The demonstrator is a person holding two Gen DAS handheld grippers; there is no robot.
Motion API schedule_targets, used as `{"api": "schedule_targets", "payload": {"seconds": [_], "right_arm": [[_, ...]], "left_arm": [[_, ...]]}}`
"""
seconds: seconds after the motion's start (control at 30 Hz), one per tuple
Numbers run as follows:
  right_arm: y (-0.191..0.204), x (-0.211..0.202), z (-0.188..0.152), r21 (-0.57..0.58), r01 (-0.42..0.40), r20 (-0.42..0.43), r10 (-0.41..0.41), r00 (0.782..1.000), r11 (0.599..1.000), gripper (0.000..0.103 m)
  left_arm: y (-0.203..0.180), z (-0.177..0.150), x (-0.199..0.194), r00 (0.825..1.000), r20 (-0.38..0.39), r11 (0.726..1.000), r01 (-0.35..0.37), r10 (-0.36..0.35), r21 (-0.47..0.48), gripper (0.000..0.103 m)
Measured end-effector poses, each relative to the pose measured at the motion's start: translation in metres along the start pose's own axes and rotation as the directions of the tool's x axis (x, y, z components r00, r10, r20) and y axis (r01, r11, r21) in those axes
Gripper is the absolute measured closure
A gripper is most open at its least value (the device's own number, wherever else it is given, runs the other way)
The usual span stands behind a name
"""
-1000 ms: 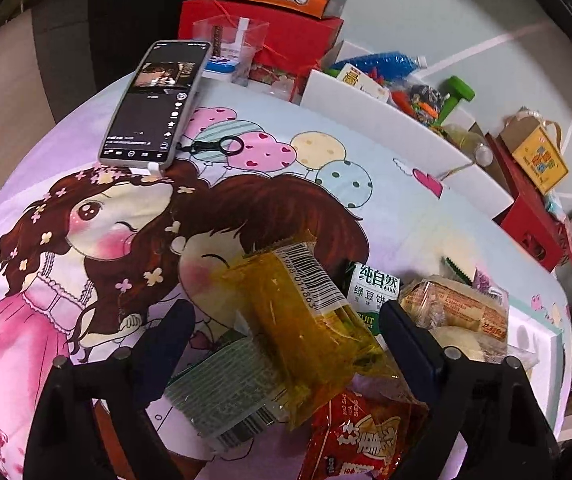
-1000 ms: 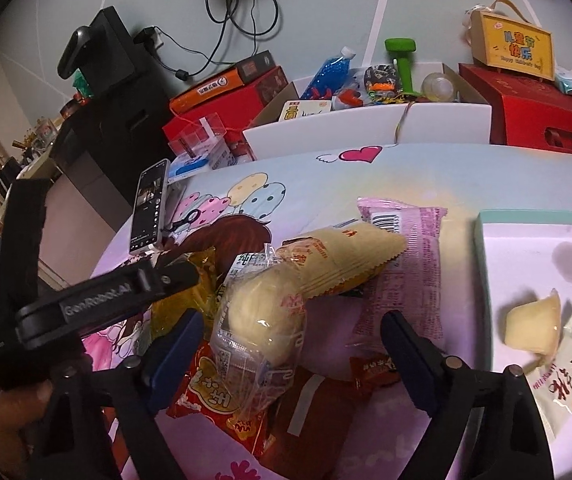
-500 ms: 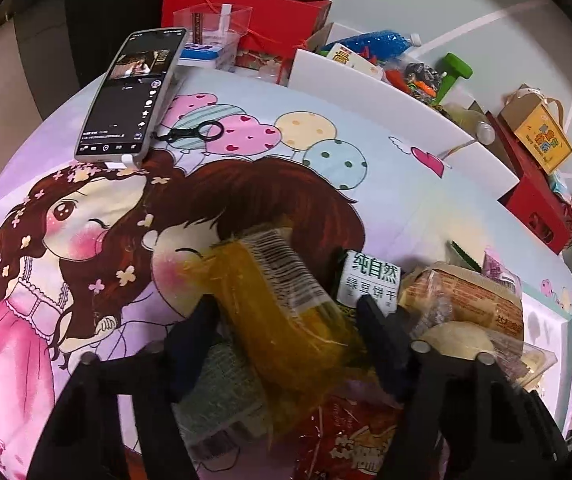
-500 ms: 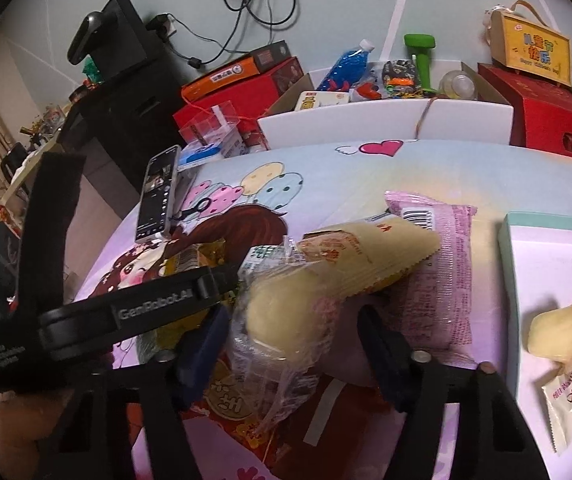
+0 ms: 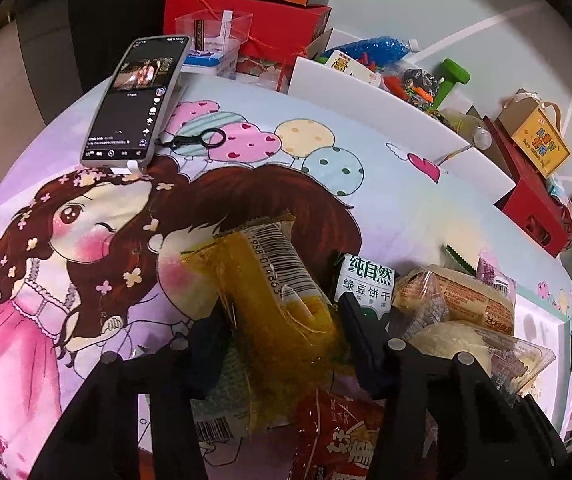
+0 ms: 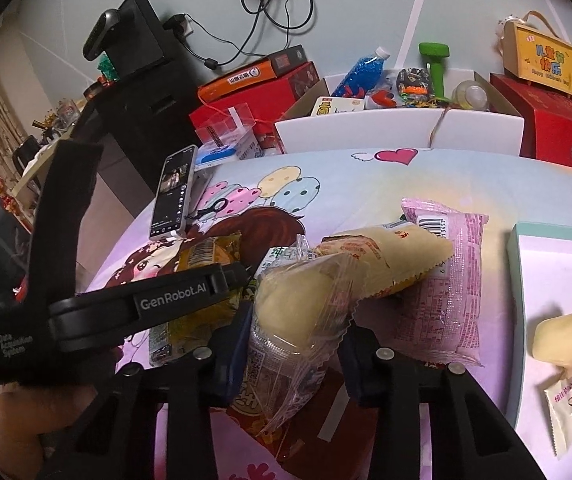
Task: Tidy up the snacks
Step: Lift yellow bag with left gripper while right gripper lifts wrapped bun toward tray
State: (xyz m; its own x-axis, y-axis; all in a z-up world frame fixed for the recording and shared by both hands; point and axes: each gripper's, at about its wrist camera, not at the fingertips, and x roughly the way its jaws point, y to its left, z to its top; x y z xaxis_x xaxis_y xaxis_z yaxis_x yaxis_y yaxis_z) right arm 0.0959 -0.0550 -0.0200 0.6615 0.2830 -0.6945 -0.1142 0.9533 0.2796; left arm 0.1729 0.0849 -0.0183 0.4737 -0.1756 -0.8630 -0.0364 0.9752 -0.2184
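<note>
L gripper (image 5: pixel 282 332): my jaws have just been closing and now sit narrow on the yellow snack pack (image 5: pixel 270 300), pads against its crinkly sides. It lies atop the pile on the cartoon cloth (image 5: pixel 246 160), barcode up, green biscuit pack (image 5: pixel 366 286) just beside. Best to lift straight up, slow, so the red pack (image 5: pixel 338 436) underneath doesn't drag along.

R gripper (image 6: pixel 294 344): jaws also just closing, narrow w/ the clear-wrapped pale bun (image 6: pixel 298 308) between them; the wrap is bunching, so I judge it's gripped. The pink pack (image 6: pixel 446 280) lies beside it. Tray (image 6: pixel 522 320) is to the right, w/ a jelly cup (image 6: pixel 562 332) in it already. Don't squash the bun; clear the rim before setting down.
</note>
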Motion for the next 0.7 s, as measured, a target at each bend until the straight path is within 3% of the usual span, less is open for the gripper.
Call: {"api": "schedule_targets", "payload": {"seconds": [0.7], "right_arm": [[-0.001,-0.066,0.008,0.004,-0.007,0.128,0.007,0.992,1.000,0.061]], "left_arm": [[-0.023,0.008,-0.056,0.994,0.109,0.998,0.025,-0.031,0.055,0.049]]}}
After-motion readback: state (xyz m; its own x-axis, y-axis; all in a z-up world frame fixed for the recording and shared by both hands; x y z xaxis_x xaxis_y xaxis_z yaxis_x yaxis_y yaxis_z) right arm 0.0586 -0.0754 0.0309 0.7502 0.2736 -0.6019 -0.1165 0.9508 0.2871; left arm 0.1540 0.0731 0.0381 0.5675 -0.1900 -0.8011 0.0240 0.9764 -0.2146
